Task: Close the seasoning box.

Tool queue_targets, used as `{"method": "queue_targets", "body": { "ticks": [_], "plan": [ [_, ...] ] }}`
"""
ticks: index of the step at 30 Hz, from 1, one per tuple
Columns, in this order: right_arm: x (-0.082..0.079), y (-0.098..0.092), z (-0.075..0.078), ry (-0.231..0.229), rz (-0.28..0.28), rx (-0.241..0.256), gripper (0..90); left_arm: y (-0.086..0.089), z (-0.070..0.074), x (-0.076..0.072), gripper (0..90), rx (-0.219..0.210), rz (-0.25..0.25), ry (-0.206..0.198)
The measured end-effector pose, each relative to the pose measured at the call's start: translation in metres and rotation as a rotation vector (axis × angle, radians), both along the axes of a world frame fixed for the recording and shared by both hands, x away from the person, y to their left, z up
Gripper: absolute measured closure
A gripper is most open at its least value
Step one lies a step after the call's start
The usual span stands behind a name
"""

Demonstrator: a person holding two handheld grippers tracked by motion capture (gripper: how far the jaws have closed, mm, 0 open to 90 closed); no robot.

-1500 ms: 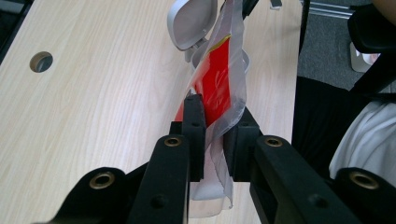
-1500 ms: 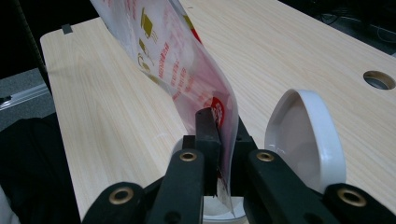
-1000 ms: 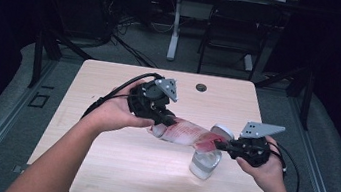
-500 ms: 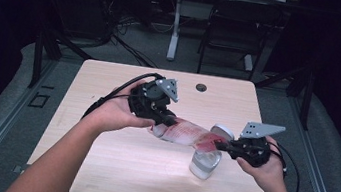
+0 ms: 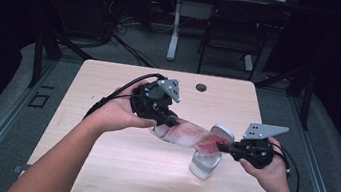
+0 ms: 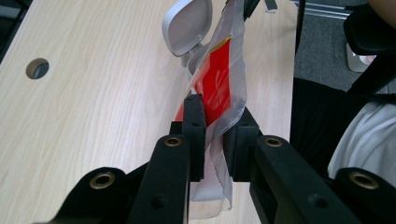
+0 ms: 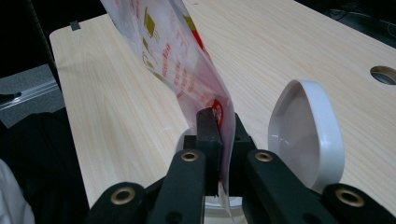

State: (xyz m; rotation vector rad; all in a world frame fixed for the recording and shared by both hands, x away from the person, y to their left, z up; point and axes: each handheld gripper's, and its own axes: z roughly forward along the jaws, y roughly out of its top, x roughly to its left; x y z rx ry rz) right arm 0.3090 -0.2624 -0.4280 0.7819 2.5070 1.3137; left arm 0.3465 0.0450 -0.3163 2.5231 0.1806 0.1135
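A person holds 2 grippers above a pale wooden surface (image 5: 113, 168). The left gripper (image 5: 169, 120) is clamped on the far-left end of a red and clear plastic pouch (image 5: 188, 134). The right gripper (image 5: 224, 147) is clamped on the pouch's lower right end. The pouch hangs stretched between them, sloping down to the right, directly over a clear jar (image 5: 203, 164) that stands near the right front of the surface. The jar's white hinged lid (image 5: 223, 131) is flipped open and stands up behind the mouth.

In the left gripper view, the thin film (image 6: 219, 88) is pinched between the jaws with its loose edge trailing below. In the right gripper view, the pouch's low end (image 7: 219, 116) sits just above the jar's rim beside the open lid (image 7: 306, 135).

Judged from this, the main risk is a spill: if the low end drifts off the mouth, contents would land on the surface. The slick film could also slip from either grip, dropping the pouch. A nudge from the right gripper could tip the light jar or knock the lid shut.

The surface has 1 round cable hole (image 5: 201, 88) at its far edge. Around it lie grey floor, loose cables and, farther off, a dark chair (image 5: 227, 33) in a dim room.
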Motion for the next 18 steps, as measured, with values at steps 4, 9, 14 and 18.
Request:
{"method": "queue_targets", "body": {
  "ticks": [4, 9, 14, 18],
  "plan": [
    [-0.0016, -0.0020, 0.0007, 0.004, 0.000, 0.004, 88.5, -0.0022, 0.0004, 0.0001, 80.9, 0.001, -0.007, -0.002],
    [-0.0035, -0.0064, 0.0023, 0.011, 0.009, 0.000, 88.6, -0.0051, 0.0002, -0.0003, 80.9, -0.002, -0.011, 0.003],
    [-0.0046, -0.0085, 0.0028, 0.018, 0.017, -0.003, 88.7, -0.0065, -0.0001, -0.0001, 80.8, 0.001, -0.013, 0.003],
    [-0.0053, -0.0091, 0.0031, 0.025, 0.027, -0.001, 88.8, -0.0075, 0.0002, -0.0001, 80.8, 0.005, -0.014, 0.006]
  ]
}}
